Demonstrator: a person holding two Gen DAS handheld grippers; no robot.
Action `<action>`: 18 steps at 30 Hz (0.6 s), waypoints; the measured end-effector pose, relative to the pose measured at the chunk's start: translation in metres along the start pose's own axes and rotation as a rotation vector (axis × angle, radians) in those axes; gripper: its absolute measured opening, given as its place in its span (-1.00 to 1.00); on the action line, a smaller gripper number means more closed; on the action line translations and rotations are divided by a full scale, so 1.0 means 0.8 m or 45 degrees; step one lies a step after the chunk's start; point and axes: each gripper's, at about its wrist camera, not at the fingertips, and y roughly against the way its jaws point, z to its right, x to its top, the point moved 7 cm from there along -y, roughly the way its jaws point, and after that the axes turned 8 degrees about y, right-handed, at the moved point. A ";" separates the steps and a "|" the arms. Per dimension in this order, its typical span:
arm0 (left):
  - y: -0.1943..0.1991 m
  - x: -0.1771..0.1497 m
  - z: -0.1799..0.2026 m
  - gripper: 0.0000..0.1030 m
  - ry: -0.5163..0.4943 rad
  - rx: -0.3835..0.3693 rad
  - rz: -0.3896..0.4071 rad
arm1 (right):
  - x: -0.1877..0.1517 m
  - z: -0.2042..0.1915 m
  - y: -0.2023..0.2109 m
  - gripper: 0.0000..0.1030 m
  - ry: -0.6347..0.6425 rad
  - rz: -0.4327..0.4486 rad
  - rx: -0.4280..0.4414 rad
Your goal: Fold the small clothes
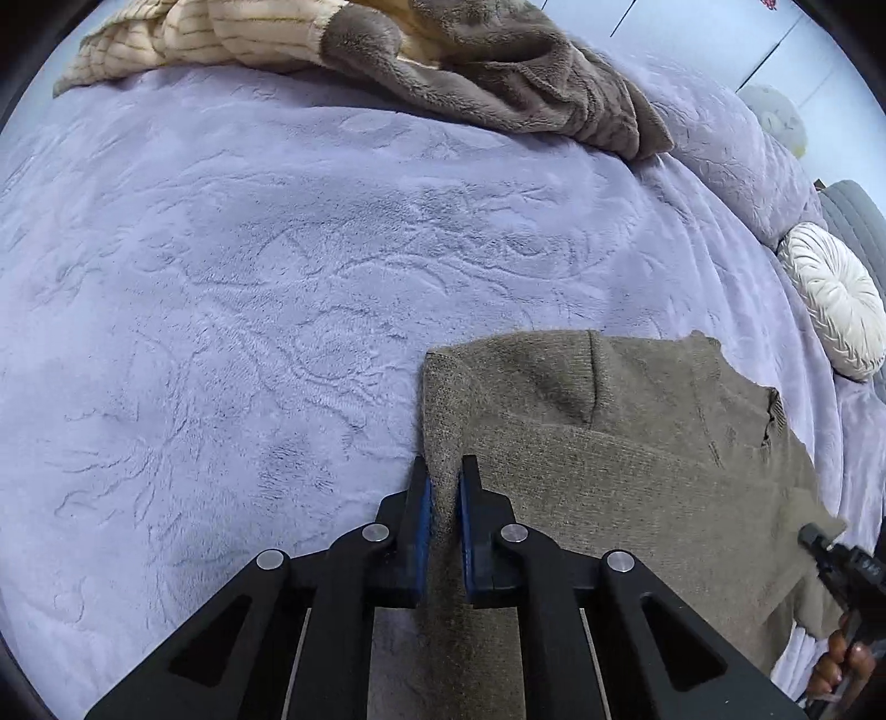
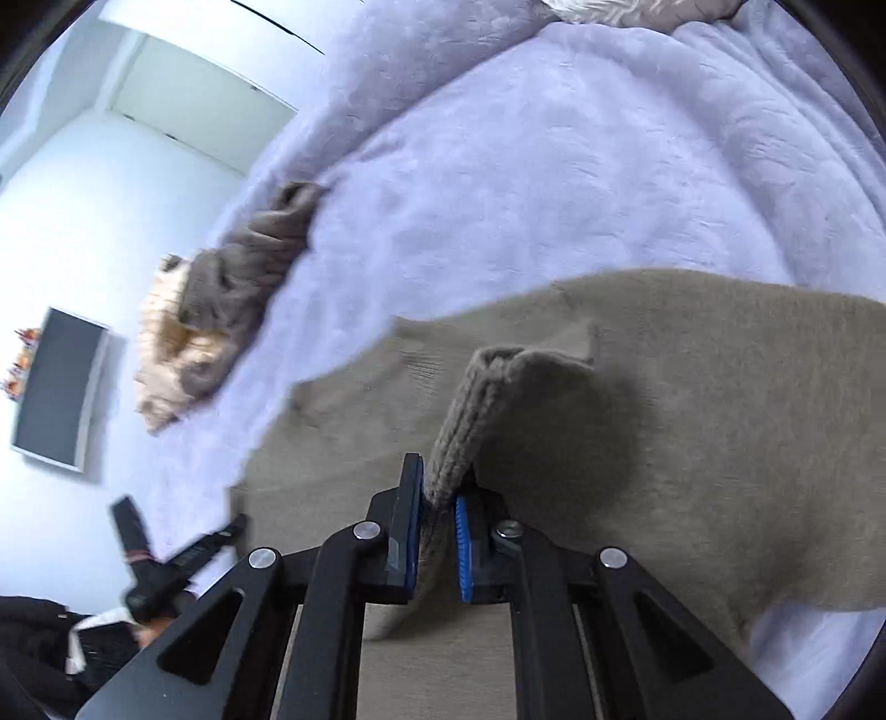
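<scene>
An olive-brown knit garment (image 1: pixel 609 443) lies on a lavender plush bedspread (image 1: pixel 249 304). My left gripper (image 1: pixel 443 471) is shut on the garment's left edge, a fold of knit pinched between its blue pads. My right gripper (image 2: pixel 440 482) is shut on a ribbed, doubled edge of the same garment (image 2: pixel 692 415) and holds it raised above the rest of the cloth. The right gripper also shows at the lower right of the left wrist view (image 1: pixel 814 540), touching the garment's right corner. The left gripper shows at the lower left of the right wrist view (image 2: pixel 230 526).
A heap of brown fleece and cream striped cloth (image 1: pixel 387 50) lies at the far side of the bed, also in the right wrist view (image 2: pixel 221 299). A round white cushion (image 1: pixel 836 299) sits at the right edge. A wall-mounted screen (image 2: pixel 58 382) is on the left.
</scene>
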 end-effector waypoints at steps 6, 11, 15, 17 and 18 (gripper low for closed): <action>0.017 -0.001 0.010 -0.78 -0.092 0.115 0.054 | -0.054 0.089 -0.017 -0.77 -0.286 -0.104 -0.041; 0.040 -0.019 0.022 -0.78 -0.148 0.194 0.058 | -0.076 0.093 0.009 -0.74 -0.270 -0.128 -0.070; 0.057 -0.051 0.042 -0.78 -0.184 0.163 0.036 | -0.087 0.097 0.018 -0.48 -0.339 -0.124 -0.029; 0.063 -0.072 0.054 -0.78 -0.201 0.144 0.013 | -0.099 0.096 0.028 -0.21 -0.362 -0.114 -0.014; 0.064 -0.083 0.060 -0.78 -0.204 0.133 0.000 | -0.104 0.096 0.033 -0.20 -0.370 -0.113 -0.008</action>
